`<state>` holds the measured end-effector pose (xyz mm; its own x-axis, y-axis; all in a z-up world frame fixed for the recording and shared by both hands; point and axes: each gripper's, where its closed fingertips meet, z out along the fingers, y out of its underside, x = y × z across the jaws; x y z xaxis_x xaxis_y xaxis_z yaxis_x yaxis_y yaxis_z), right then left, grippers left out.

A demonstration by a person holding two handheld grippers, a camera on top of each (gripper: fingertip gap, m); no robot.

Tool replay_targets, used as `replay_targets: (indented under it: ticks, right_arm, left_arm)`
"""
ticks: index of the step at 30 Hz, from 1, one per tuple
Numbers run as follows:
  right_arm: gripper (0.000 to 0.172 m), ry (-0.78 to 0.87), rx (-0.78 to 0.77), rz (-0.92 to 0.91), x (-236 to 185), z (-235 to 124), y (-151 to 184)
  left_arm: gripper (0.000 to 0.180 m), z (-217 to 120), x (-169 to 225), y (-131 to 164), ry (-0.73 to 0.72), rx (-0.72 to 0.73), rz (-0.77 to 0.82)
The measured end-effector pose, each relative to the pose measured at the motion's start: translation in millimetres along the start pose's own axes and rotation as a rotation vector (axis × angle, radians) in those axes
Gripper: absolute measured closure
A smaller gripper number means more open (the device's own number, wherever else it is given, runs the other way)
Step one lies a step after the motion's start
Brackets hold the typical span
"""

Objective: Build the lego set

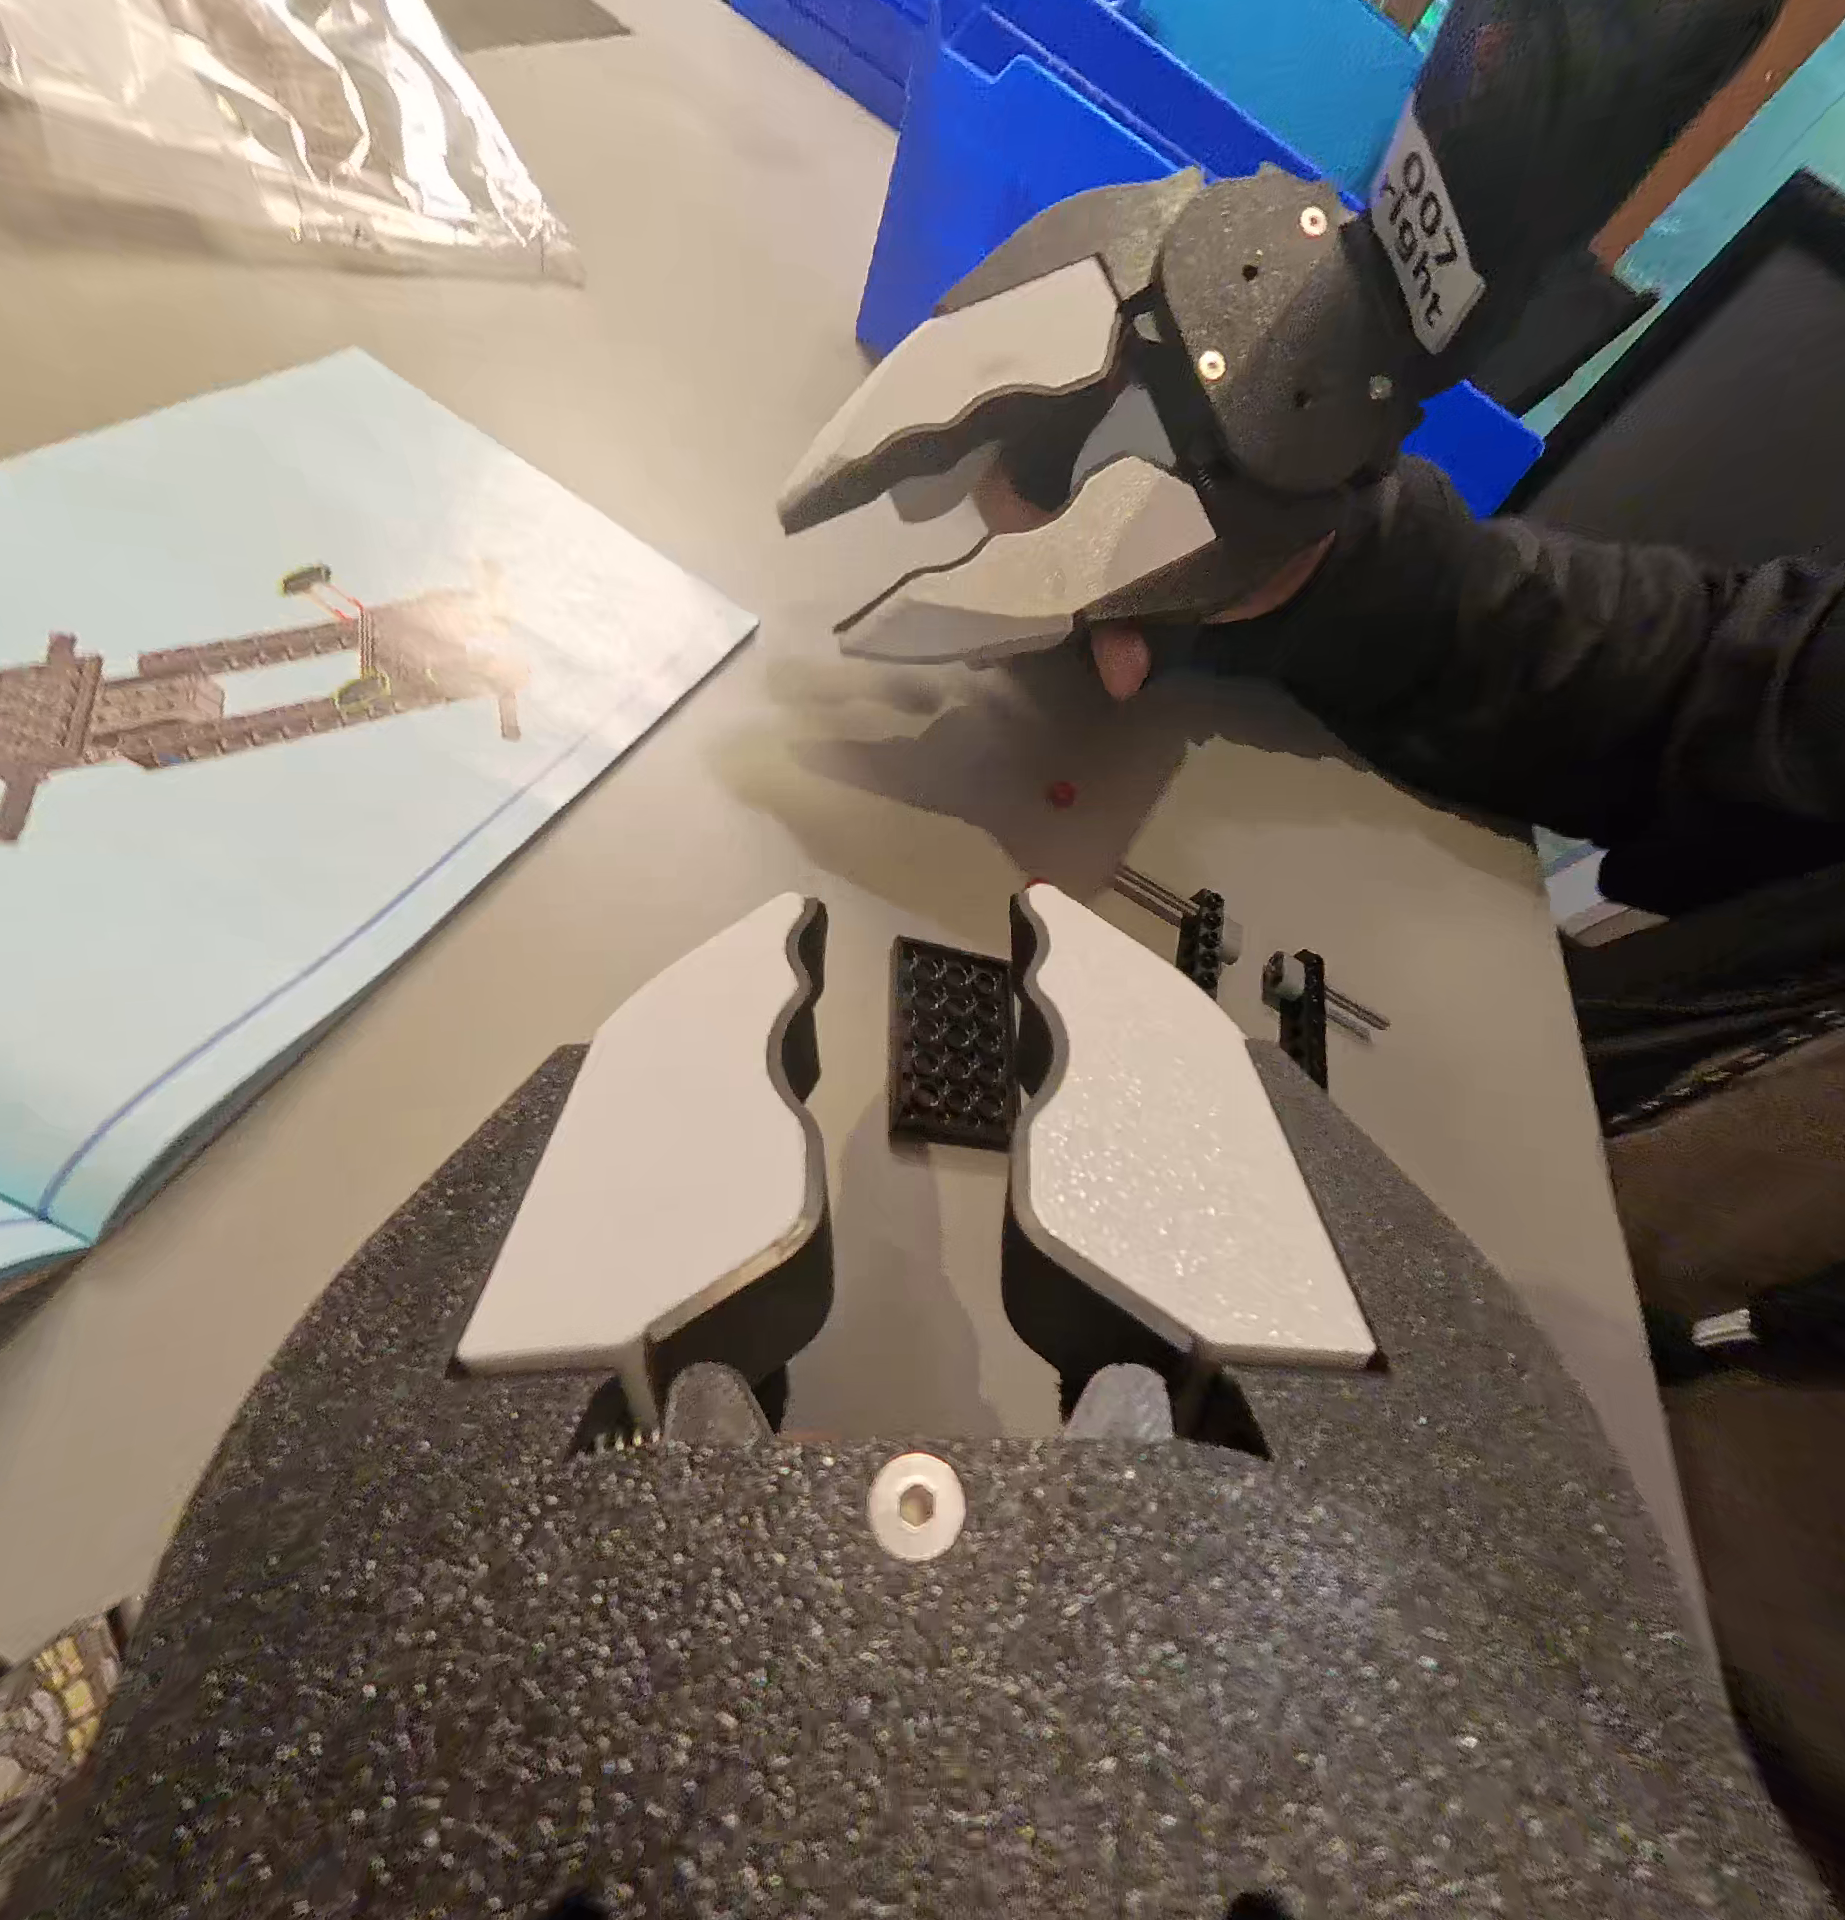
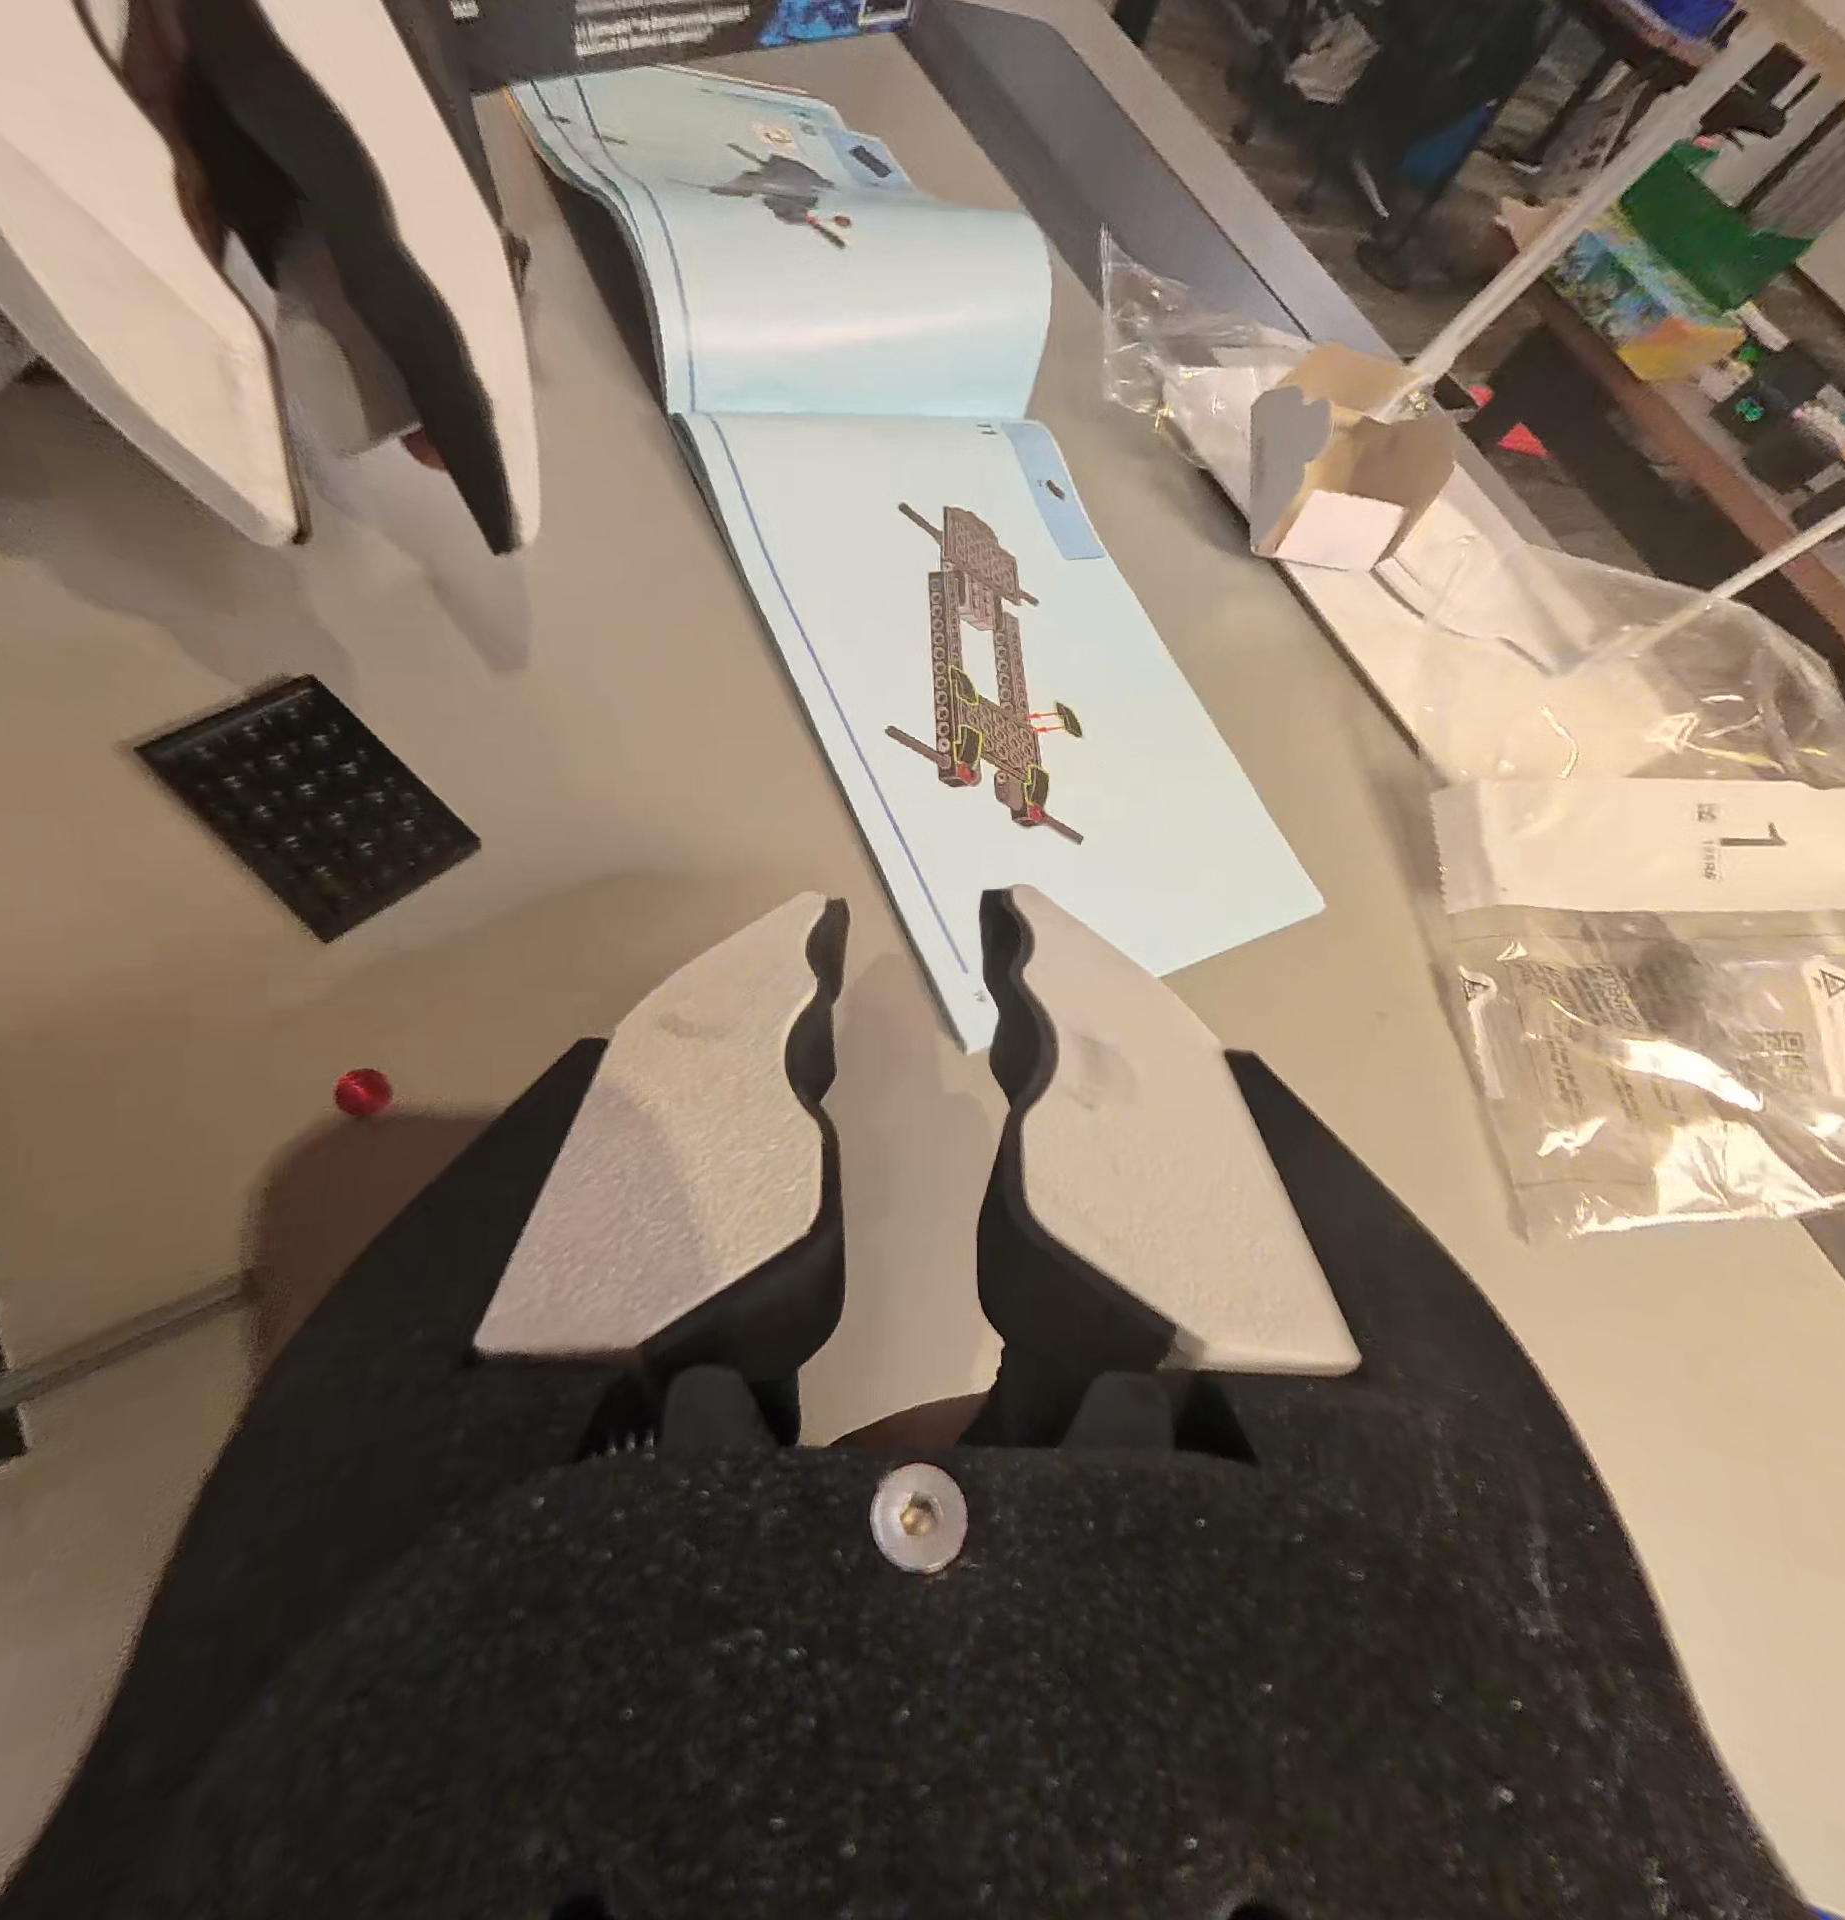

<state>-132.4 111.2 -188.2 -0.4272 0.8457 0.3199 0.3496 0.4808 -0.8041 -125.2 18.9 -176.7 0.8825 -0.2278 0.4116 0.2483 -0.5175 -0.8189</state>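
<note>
Two beams (image 1: 1302, 1003) beside black plate (image 1: 954, 1044)

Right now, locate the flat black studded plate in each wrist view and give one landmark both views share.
Left wrist view: the black plate lies on the table just below centre, between the open left gripper fingers.
Right wrist view: same plate at middle left, on the table.
Shared landmark: the small red piece nearby.
</note>
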Motion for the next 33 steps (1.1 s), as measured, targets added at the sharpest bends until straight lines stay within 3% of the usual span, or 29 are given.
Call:
replay_targets:
  ticks: [8,15,24,33]
  right_arm:
    - [0.145,0.069,-0.123,-0.145,-8,8,16]
    - [0.144,0.079,-0.129,-0.129,-5,8,16]
    - [0.143,0.112,-0.131,-0.138,-2,8,16]
    - [0.142,0.177,-0.1,-0.171,3,7,11]
  left_arm:
    - [0.146,-10,5,6,-0.013,0.021,-0.029]
    - [0.147,-5,7,11,-0.083,-0.027,0.077]
    - [0.147,-20,1,-17,-0.195,0.146,0.292]
    - [0.148,-20,7,-21,-0.196,0.177,0.383]
